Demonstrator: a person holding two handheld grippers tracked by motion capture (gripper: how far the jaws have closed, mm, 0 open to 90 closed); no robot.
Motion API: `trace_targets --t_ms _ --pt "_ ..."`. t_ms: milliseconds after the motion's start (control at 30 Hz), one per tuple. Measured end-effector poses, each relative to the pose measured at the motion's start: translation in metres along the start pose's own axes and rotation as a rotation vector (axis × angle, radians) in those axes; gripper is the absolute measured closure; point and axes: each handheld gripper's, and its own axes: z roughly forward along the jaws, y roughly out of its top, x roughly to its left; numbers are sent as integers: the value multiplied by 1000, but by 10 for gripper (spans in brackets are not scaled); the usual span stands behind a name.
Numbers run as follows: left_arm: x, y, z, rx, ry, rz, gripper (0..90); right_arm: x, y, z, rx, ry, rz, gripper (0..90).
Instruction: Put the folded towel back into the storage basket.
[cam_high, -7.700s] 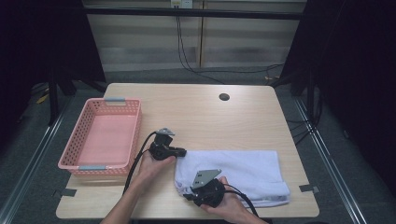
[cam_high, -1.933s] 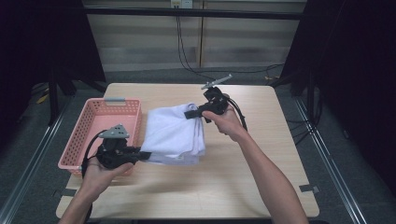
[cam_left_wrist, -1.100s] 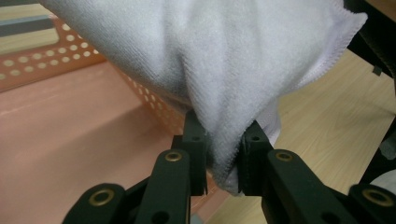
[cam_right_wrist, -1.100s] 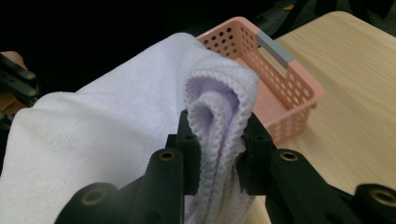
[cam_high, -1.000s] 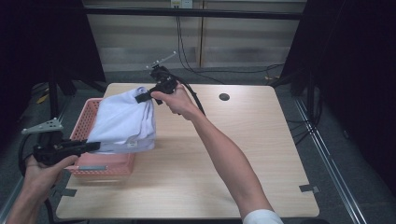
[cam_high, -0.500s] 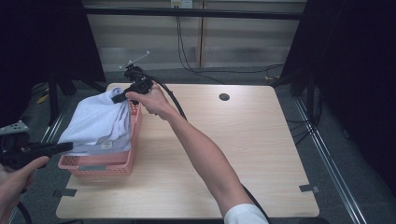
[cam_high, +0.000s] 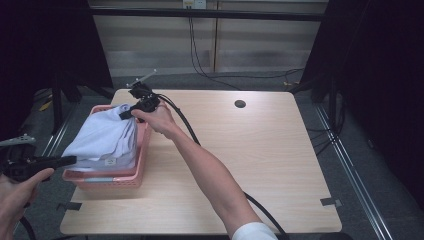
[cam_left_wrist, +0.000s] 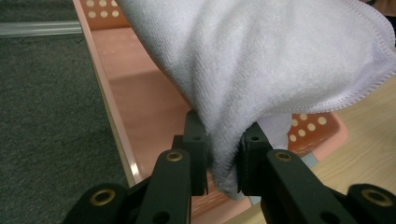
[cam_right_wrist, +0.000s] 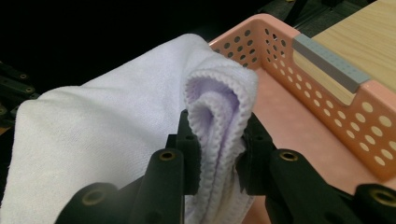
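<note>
A folded pale lilac towel (cam_high: 104, 138) hangs stretched over the pink perforated basket (cam_high: 130, 177) at the table's left edge. My left gripper (cam_high: 67, 160) is shut on the towel's near corner, off the left of the basket. In the left gripper view its pads pinch the towel (cam_left_wrist: 261, 70) above the basket floor (cam_left_wrist: 140, 107). My right gripper (cam_high: 125, 113) is shut on the far corner, over the basket's far end. The right gripper view has the folded towel edge (cam_right_wrist: 219, 107) squeezed between the jaws, and the basket wall (cam_right_wrist: 327, 84) to the right.
The wooden table (cam_high: 260, 165) stretches bare to the right of the basket, with a round cable hole (cam_high: 240, 104) near its far edge. A black cable (cam_high: 185, 125) trails along my right forearm. Dark floor and stands lie left of the table.
Both grippers have carried the towel further left and lower. It hung above the basket's right side; now it sags into the basket.
</note>
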Motion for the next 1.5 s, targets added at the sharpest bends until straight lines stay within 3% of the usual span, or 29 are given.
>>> trace_targets --t_ms 200,333,533,633,700,800,967,1100,1200,1333,1500 --pt "1 -3 13 45 58 -7 774 -8 -11 16 -4 -24 23 733" --pt "3 -6 27 84 73 -10 772 -16 -20 26 0 -41 52 732" --pt "3 -6 37 106 90 -8 754 -25 -29 35 9 -65 53 704" --pt "0 -6 39 115 92 -2 710 -24 -32 39 22 -98 26 608" --pt "-2 -7 39 116 106 -12 579 -24 -34 40 27 -121 19 469" --pt "-8 -6 37 94 114 -3 456 -25 -34 36 -1 -119 22 379" --pt "-26 2 29 39 113 34 367 -25 -30 15 -60 -111 10 328" --pt "-51 6 27 -30 74 61 360 -24 -33 -12 -103 -79 -2 328" --pt "-70 5 31 -73 45 85 375 -25 -45 -38 -127 -76 -30 329" --pt "-94 6 38 -75 19 125 411 -32 -64 -63 -142 -75 -25 336" --pt "-122 0 53 -104 -24 133 418 -36 -86 -93 -172 -95 -28 345"
